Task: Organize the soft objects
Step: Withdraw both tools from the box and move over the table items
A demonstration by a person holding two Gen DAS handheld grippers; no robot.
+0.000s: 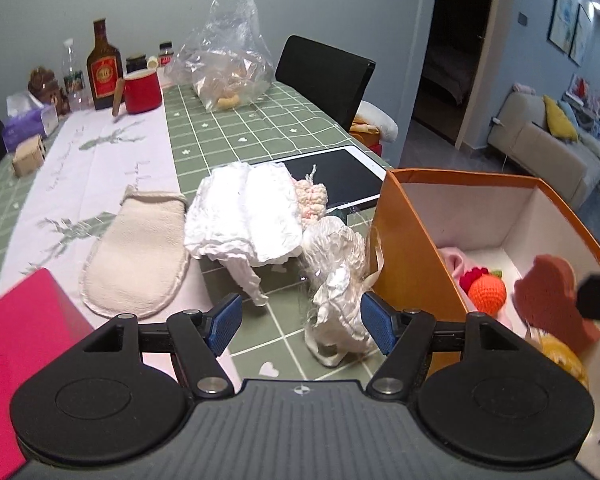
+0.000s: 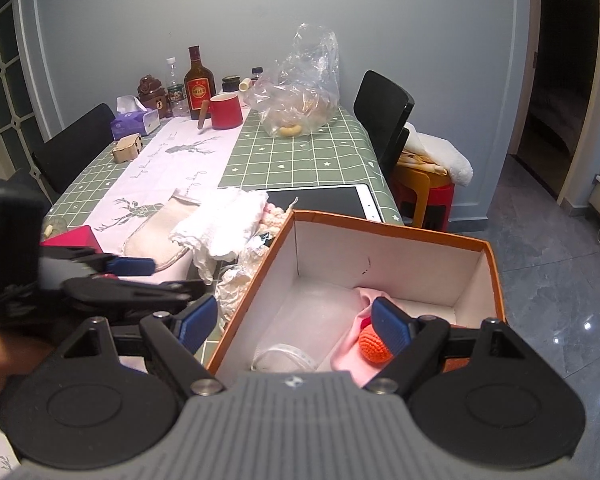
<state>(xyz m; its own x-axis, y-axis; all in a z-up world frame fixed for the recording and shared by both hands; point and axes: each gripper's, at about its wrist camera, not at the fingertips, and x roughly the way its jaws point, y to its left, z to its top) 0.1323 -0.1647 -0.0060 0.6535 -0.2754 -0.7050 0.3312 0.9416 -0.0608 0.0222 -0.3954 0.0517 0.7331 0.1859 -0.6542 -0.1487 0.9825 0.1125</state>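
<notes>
An orange box (image 1: pixel 414 256) (image 2: pixel 256 276) stands at the table's right edge. It holds an orange crocheted ball (image 1: pixel 487 292) (image 2: pixel 374 346), a pink cloth (image 2: pixel 350 344) and a brown sponge (image 1: pixel 548 300). My left gripper (image 1: pixel 302 322) is open, low over the table, with a crumpled white plastic wrap (image 1: pixel 336 280) between its fingers. Behind lie a crumpled white cloth (image 1: pixel 244 220) (image 2: pixel 220 232), a cream mitt (image 1: pixel 140 248) (image 2: pixel 160 236) and a pink knitted piece (image 1: pixel 312 198). My right gripper (image 2: pixel 296 326) is open over the box; its finger shows in the left view beside the sponge.
A tablet (image 1: pixel 336 176) (image 2: pixel 320 200) lies behind the box. At the table's far end stand a red mug (image 1: pixel 142 90), bottles (image 1: pixel 104 66), a tissue box (image 1: pixel 24 122) and a plastic bag (image 1: pixel 228 64). A magenta box (image 1: pixel 16 344) is near left. Black chairs (image 1: pixel 324 76) flank the table.
</notes>
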